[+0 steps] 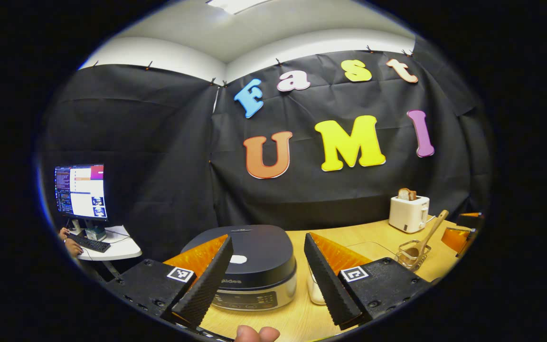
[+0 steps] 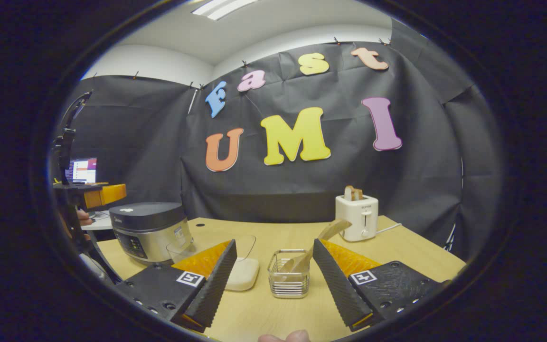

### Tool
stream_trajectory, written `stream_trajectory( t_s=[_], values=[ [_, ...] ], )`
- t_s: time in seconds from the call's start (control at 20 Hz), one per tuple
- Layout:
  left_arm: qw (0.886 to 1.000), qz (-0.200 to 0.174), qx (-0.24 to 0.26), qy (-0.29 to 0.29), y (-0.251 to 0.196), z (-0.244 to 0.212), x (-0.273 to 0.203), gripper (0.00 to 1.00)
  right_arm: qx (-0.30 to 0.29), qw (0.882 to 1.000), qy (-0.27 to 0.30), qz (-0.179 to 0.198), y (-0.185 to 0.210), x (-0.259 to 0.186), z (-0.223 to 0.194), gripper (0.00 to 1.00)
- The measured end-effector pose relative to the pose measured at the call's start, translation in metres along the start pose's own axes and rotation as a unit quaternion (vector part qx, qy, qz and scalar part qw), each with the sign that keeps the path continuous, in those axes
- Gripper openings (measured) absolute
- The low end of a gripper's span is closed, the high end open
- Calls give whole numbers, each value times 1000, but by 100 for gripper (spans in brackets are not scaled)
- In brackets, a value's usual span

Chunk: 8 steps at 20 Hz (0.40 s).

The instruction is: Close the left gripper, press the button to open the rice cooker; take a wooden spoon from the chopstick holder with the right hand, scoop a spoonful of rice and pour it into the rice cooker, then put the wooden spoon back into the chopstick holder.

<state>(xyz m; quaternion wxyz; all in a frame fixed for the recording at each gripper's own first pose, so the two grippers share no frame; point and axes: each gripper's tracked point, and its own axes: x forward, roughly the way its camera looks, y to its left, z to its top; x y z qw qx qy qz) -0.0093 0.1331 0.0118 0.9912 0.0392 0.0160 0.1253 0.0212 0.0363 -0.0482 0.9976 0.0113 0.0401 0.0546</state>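
In the left gripper view, a monitor and keyboard stand on a small white side table at the far left, where a person's hand is cut off by the picture's edge. Next comes the left hand-held gripper, released, its two fingers spread wide with nothing between them. Beyond the gap sits the rice cooker on the wooden worktop, lid down; the left finger covers part of its near side. A pale container just right of the cooker is mostly hidden behind the right finger. Farther right stands the wire chopstick holder with the wooden spoon in it, its handle leaning up and to the right; the bowl is hard to make out through the wires. Behind it is a white toaster with bread in it. A fingertip shows at the bottom edge.

In the right gripper view, the other hand-held gripper shows at the far left, partly cut off, near the rice cooker, which shows its side and control panel here. Right of the cooker a clear lid leans over a white container, its contents not visible. The right hand-held gripper is likewise released, and the chopstick holder stands straight ahead between its spread fingers, untouched. The spoon rises from it on a slant toward the upper right, its lower part blurred behind the wires and the right finger. The toaster sits farther back, its cord trailing right.
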Motion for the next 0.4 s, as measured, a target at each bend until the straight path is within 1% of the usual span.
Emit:
stream_trajectory(
  t_s=[0.1, 0.15, 0.2, 0.25, 0.3, 0.4],
  values=[
    [999, -29, -21, -2, -23, 1, -8, 97, -2, 1000, -20, -6, 3, -3, 18, 91],
    [999, -36, -35, -2, -29, 2, -11, 98, -1, 1000, -29, -9, 4, -7, 25, 95],
    [998, -40, -47, -4, -34, 2, -15, 92, -1, 999, -38, -12, 6, -10, 30, 91],
    [998, -43, -54, -6, -38, 2, -19, 99, -4, 999, -45, -16, 6, -14, 35, 91],
    [997, -44, -60, -9, -40, 1, -22, 99, -9, 999, -49, -20, 7, -17, 36, 95],
    [997, -51, -56, -17, -47, 1, -29, 98, -17, 999, -43, -23, 10, -21, 34, 95]
  ],
)
